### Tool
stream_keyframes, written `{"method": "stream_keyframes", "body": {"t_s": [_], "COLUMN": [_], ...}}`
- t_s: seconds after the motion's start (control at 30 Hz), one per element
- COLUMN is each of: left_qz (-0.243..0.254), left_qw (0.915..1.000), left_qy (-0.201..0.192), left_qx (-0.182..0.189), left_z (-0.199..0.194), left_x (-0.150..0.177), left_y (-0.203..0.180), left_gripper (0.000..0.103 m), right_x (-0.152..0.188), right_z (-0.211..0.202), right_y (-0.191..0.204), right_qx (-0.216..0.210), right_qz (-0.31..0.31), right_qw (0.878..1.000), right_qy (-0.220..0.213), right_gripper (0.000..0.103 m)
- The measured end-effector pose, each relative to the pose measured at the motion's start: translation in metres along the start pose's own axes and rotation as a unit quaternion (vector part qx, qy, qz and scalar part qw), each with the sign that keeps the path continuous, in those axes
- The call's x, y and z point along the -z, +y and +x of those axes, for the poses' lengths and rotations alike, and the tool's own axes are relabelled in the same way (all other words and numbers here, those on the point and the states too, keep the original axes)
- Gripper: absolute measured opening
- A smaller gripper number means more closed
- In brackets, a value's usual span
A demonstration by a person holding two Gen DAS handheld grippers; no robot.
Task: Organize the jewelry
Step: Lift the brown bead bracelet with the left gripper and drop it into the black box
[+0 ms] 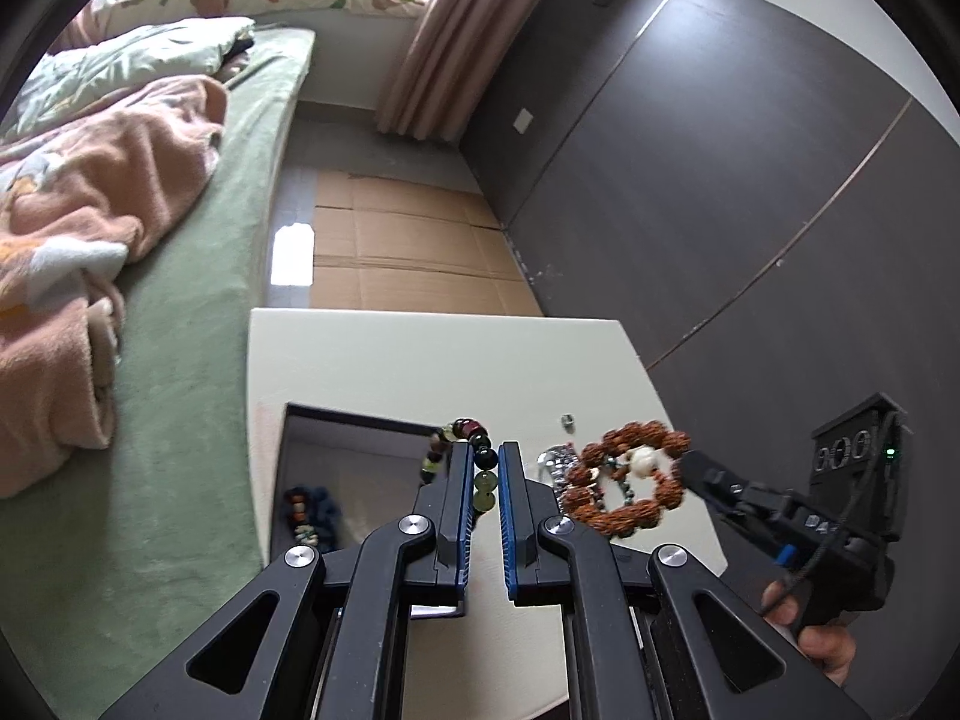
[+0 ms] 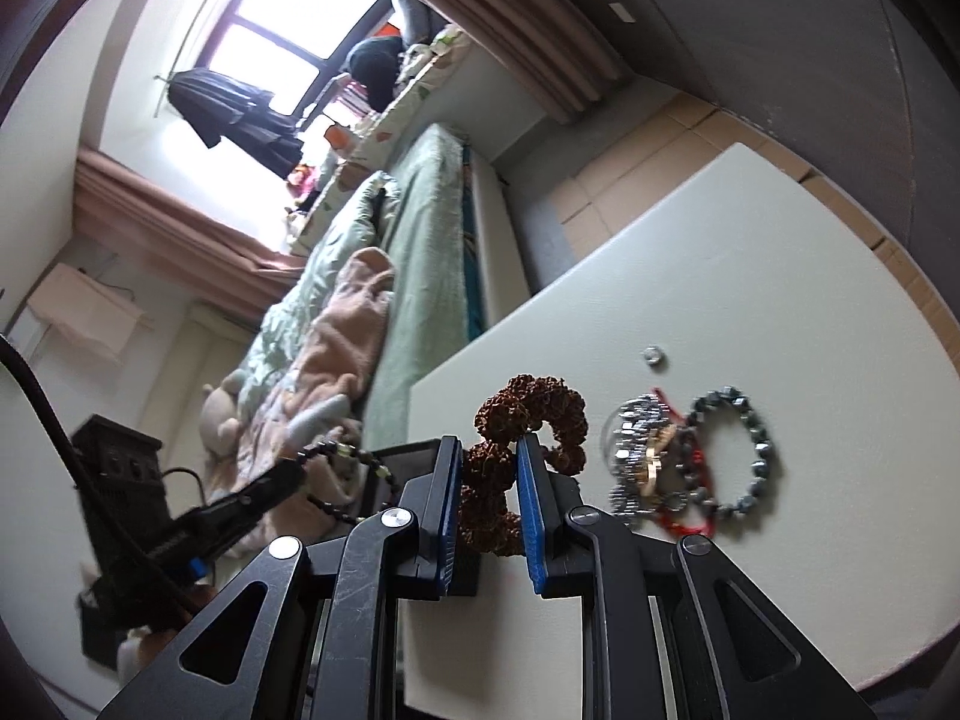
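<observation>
Left wrist view: the left gripper [image 1: 485, 468], nearest the lens, has its blue-padded jaws drawn narrow on a mixed-bead bracelet [image 1: 465, 450] of dark, red-brown and pale green beads; the strand hangs between the pads and loops out to the left, above the rim of an open dark box [image 1: 360, 420]. Inside the box lies another beaded piece [image 1: 309, 516] of blue, red and white beads. The box stands on a white table [image 1: 420, 360]. To the right, the right gripper [image 1: 690, 468] carries a brown seed-bead bracelet [image 1: 627, 480] with one white bead, raised clear of the tabletop. A small silver ring [image 1: 567, 420] rests on the table beyond it, and a silver chain bracelet [image 1: 555, 459] shows partly behind the seed beads. A person's hand [image 1: 816, 630] grips the right tool's handle.

Right wrist view: the right gripper [image 2: 491, 450] is closed on the brown seed-bead bracelet [image 2: 528, 414], which bulges above and below the pads. On the table [image 2: 720, 276] to the right lie the silver chain bracelet [image 2: 636, 456], a red cord piece [image 2: 690, 468] and a grey metallic bead bracelet [image 2: 738, 456], touching or overlapping in a cluster; the silver ring [image 2: 653, 355] sits apart, further off. At left the left gripper [image 2: 288, 474] holds its bead strand [image 2: 354, 462] near the box. A bed with green sheet [image 2: 420, 252] lies behind
</observation>
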State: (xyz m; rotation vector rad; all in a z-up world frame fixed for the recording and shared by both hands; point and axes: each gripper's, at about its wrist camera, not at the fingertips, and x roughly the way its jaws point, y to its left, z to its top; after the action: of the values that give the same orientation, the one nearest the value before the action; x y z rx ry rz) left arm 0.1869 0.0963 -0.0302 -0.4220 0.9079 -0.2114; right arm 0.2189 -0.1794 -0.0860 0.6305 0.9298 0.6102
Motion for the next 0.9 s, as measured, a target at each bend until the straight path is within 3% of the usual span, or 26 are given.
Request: {"method": "stream_keyframes", "body": {"t_s": [0.13, 0.2, 0.27, 0.33, 0.7, 0.9], "left_qz": [-0.018, -0.028, -0.040, -0.048, -0.062, -0.069], "left_qw": [0.9995, 0.9992, 0.9989, 0.9988, 0.9976, 0.9969], "left_qy": [0.025, 0.029, 0.025, 0.004, -0.026, -0.034], "left_qx": [0.001, -0.005, 0.000, 0.002, -0.015, -0.017], "left_z": [0.005, 0.007, 0.003, -0.005, -0.029, -0.036], "left_x": [0.000, 0.000, -0.001, -0.002, -0.004, -0.003], "left_y": [0.014, 0.020, 0.026, 0.030, 0.047, 0.056], "left_gripper": [0.009, 0.021, 0.067, 0.077, 0.077, 0.077], "right_x": [0.002, 0.004, 0.005, 0.007, 0.013, 0.018], "right_z": [0.002, 0.002, 0.003, 0.004, 0.040, 0.068], "right_y": [0.015, 0.022, 0.029, 0.037, 0.075, 0.088], "right_qx": [-0.019, -0.031, -0.041, -0.053, -0.082, -0.076], "right_qz": [-0.014, -0.023, -0.033, -0.043, -0.085, -0.093], "right_qw": [1.000, 0.999, 0.999, 0.998, 0.993, 0.992], "right_qy": [-0.002, -0.005, -0.006, -0.008, 0.013, 0.037], "right_gripper": [0.020, 0.020, 0.020, 0.020, 0.020, 0.020]}}
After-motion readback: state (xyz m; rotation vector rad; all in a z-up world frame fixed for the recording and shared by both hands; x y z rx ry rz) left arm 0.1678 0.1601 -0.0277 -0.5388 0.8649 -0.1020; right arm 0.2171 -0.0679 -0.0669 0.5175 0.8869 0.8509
